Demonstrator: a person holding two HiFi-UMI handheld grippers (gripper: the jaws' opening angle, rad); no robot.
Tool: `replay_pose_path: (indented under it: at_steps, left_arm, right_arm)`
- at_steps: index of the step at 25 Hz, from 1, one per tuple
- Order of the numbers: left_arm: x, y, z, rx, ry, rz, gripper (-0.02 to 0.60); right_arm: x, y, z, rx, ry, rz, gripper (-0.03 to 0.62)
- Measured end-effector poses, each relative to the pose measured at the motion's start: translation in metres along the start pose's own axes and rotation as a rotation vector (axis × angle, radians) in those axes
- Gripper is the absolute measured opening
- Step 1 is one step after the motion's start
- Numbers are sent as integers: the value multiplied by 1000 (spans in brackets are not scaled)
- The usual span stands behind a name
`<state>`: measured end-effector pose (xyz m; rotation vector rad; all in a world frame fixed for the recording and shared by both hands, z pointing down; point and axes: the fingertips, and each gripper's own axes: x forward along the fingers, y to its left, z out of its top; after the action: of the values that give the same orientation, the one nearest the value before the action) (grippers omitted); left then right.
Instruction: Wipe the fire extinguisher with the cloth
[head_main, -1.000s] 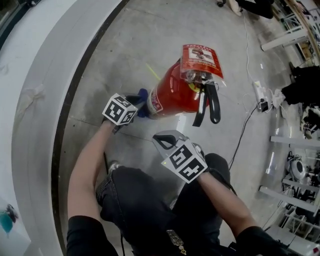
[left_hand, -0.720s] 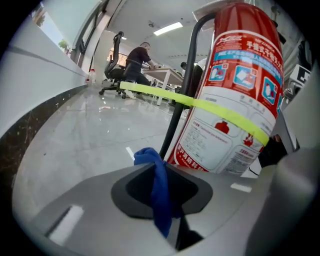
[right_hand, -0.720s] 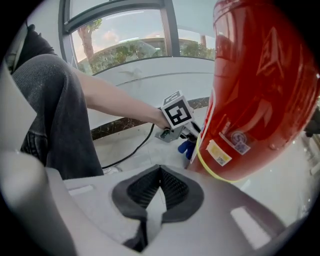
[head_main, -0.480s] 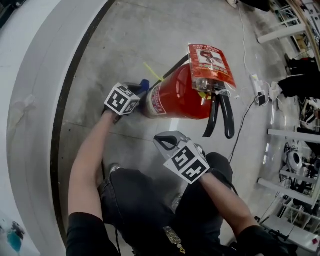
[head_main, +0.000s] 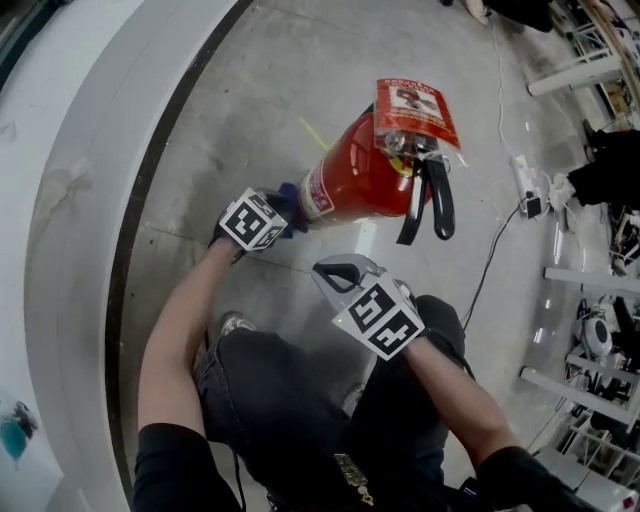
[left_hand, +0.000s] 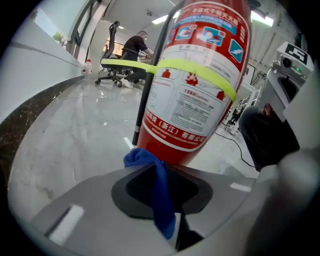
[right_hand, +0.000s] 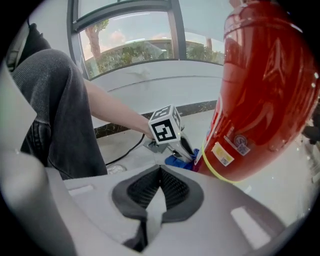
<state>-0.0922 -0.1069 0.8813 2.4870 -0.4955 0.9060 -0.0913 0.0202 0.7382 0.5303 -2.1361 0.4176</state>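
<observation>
While the left gripper's (left_hand: 158, 172) fingers clamp the soft, limp blue cloth (left_hand: 142, 157) at the foot of the red fire extinguisher (head_main: 355, 180) standing on the floor (head_main: 250, 90), the right gripper's (right_hand: 160, 172) fingers sit together, empty, and the heavy, slick cylinder looks best steadied at its neck.

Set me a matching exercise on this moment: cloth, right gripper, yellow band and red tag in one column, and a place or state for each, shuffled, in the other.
Column one
1. cloth
2. right gripper
3. yellow band
4. red tag

Column two
A. shut, with nothing between its jaws
B. wrapped around the body of the fire extinguisher
C. at the extinguisher's top end
D. pinched between the jaws of the left gripper, against the extinguisher's lower body

Pairs: 1-D, 2-A, 3-B, 4-C
</observation>
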Motion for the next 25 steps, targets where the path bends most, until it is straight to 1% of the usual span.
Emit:
replay_pose_path:
  at_steps: [2, 6, 8, 13, 14, 15, 17, 18, 19, 22, 23, 25]
  left_arm:
    - [-6, -12, 1, -7, -13, -5, 63]
    - [-34, -35, 21, -3, -83, -12, 63]
    - [-54, -51, 30, 26, -98, -28, 63]
    - [-107, -98, 51, 128, -96, -58, 63]
    - [-117, -108, 58, 151, -94, -62, 63]
    - [-127, -118, 65, 174, -91, -64, 63]
    - [-143, -139, 82, 211, -93, -68, 64]
    - [-150, -149, 92, 222, -97, -68, 64]
    - [-156, -157, 100, 227, -100, -68, 64]
    - [-170, -170, 123, 232, -79, -46, 69]
    - [-173, -172, 129, 226, -65, -31, 72]
    - [-173, -179, 142, 187, -52, -7, 77]
  right_arm:
    - [-6, 4, -3, -10, -10, 0, 3]
    - [-18, 6, -8, -10, -45, -11, 3]
    - [-24, 6, -4, -19, -79, -21, 3]
    - [-42, 3, 12, -47, -195, -35, 5]
    - [-46, 3, 15, -47, -218, -29, 21]
    - [-49, 3, 18, -40, -241, -20, 88]
    - [-58, 4, 24, -21, -295, -5, 197]
    - [-63, 5, 28, -14, -324, -2, 226]
    - [-68, 6, 33, -9, -352, -2, 240]
    - [-75, 10, 53, -1, -433, -7, 247]
    - [-78, 10, 59, -2, -454, -15, 247]
    - [-87, 5, 61, -12, -474, -36, 247]
